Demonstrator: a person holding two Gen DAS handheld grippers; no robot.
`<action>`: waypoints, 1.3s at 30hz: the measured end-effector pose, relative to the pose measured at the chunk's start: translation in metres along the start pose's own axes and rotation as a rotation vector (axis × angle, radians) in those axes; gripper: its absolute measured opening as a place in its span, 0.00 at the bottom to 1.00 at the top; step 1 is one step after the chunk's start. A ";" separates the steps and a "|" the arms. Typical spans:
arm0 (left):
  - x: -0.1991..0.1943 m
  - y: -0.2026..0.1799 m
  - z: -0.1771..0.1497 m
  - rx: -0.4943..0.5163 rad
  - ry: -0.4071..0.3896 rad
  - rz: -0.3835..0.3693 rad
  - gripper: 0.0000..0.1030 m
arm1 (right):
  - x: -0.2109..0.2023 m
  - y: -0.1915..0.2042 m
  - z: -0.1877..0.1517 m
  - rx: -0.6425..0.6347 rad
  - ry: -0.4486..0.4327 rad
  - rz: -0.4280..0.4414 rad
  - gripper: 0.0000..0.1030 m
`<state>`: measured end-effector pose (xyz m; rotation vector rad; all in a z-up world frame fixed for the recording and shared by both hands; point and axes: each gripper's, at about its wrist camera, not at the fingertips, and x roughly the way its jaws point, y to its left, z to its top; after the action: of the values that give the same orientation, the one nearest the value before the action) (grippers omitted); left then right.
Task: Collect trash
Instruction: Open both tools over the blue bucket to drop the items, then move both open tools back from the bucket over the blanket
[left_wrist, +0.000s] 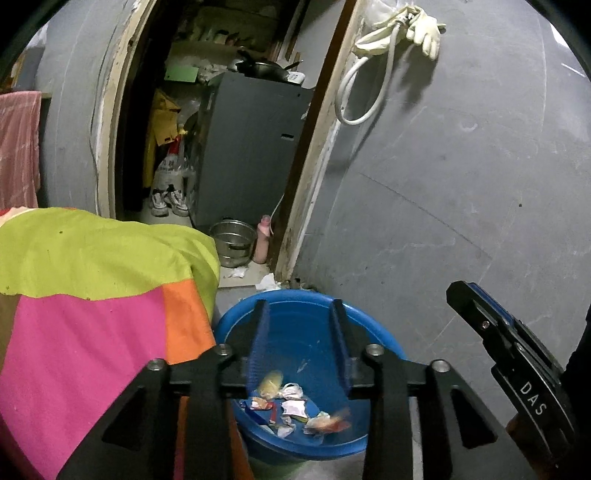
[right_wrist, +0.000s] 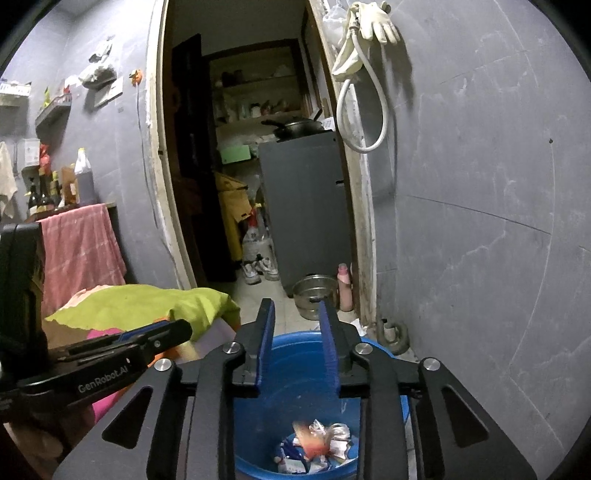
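At the left, a patchwork cloth (left_wrist: 92, 295) of green, pink and orange drapes over a piece of furniture, touching the blue plastic basin (left_wrist: 295, 314) that stands on the floor beside it. The left claw (left_wrist: 301, 339) hangs over the basin with its two blue-padded fingers standing narrowly apart and nothing between them; below it a pile of crumpled wrappers (left_wrist: 291, 406) lies on the basin's bottom, too jumbled to count, with one blurred yellowish scrap (left_wrist: 271, 382) and one blurred orange-red piece (left_wrist: 332, 422) among them. The right claw (right_wrist: 297, 343) is also over the basin (right_wrist: 306, 387), its two fingers a narrow gap apart and empty, above the same wrappers (right_wrist: 317, 446). Behind, in the doorway, stand one steel pot (left_wrist: 232, 242), one pink bottle (left_wrist: 263, 240) and two sneakers (left_wrist: 170, 201). One pale glove (left_wrist: 424, 29) hangs on the grey wall at right.
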<state>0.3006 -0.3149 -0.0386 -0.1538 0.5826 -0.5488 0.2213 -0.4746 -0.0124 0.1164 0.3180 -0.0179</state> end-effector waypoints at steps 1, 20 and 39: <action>-0.001 0.001 0.000 -0.002 0.001 -0.002 0.30 | 0.000 0.000 0.001 0.001 -0.002 -0.001 0.26; -0.060 0.020 0.022 -0.036 -0.126 0.046 0.57 | -0.039 0.011 0.018 0.010 -0.151 -0.007 0.65; -0.166 0.032 0.040 -0.035 -0.308 0.074 0.95 | -0.102 0.051 0.042 0.007 -0.274 -0.037 1.00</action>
<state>0.2215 -0.1999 0.0650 -0.2440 0.2968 -0.4328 0.1396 -0.4294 0.0649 0.1134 0.0464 -0.0714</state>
